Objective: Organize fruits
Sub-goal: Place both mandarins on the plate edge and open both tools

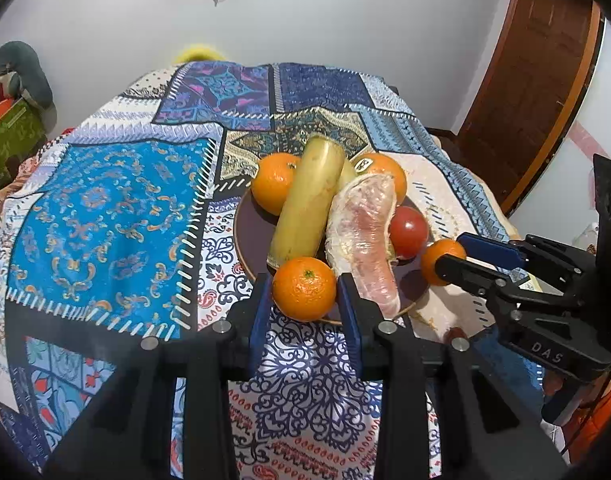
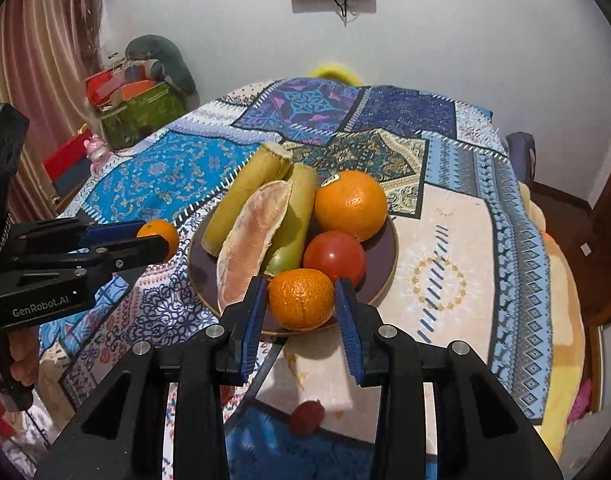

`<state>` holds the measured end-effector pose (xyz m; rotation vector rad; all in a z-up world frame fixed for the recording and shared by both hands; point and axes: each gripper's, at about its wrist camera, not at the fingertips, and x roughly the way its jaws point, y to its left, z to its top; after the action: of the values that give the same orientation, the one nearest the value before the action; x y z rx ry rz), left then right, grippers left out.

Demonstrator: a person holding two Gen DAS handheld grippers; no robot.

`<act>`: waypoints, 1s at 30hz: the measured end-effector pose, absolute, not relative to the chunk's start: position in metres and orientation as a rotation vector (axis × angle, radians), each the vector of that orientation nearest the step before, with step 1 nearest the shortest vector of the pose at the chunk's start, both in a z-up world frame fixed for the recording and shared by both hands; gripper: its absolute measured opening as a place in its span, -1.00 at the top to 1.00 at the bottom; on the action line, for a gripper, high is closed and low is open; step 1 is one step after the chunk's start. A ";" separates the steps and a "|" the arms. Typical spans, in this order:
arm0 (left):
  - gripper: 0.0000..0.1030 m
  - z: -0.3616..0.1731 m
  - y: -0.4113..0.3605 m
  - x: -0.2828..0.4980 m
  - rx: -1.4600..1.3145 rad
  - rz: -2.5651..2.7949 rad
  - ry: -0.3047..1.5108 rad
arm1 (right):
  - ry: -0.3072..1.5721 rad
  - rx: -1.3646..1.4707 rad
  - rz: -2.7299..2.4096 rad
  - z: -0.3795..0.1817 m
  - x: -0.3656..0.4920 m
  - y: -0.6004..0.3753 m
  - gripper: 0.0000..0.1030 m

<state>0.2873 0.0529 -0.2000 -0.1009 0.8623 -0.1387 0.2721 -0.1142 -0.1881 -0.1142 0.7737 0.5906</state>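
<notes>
The landmark here is the dark plate (image 1: 249,236) on the patchwork-covered table (image 1: 105,208). Going left to right across it in the left wrist view: an orange (image 1: 274,182) at the plate's far left, a yellow-green banana (image 1: 309,204) with its long axis running from near edge to far edge, a peeled pomelo segment (image 1: 365,236) lying alongside it on the same axis with its narrow end over the near rim, a stickered orange (image 1: 381,172) at the far right, and a red tomato (image 1: 407,232) at the right.

The left claw (image 1: 305,300) holds a mandarin (image 1: 304,289) between its blue pads at the plate's near-left rim, fingers closed on the fruit's width. The right claw (image 2: 301,308) grips a second mandarin (image 2: 301,298) at the near-right rim, just in front of the tomato (image 2: 334,256); whether either fruit rests on the plate cannot be told.

Being round, the mandarins have no long axis to align. The free space lies near the plate's front, and each claw is directly before its own gap, so release seems the likely next step. The mandarins may roll off the rim.
</notes>
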 end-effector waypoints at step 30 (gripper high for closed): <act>0.12 -0.202 0.044 0.273 -0.060 -0.094 0.911 | 0.867 -0.082 0.552 -0.200 0.256 -0.142 0.17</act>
<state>0.2727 0.0435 -0.2022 -0.0603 0.9106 -0.0945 0.2563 -0.1417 -0.2000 -0.0823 0.8668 0.5521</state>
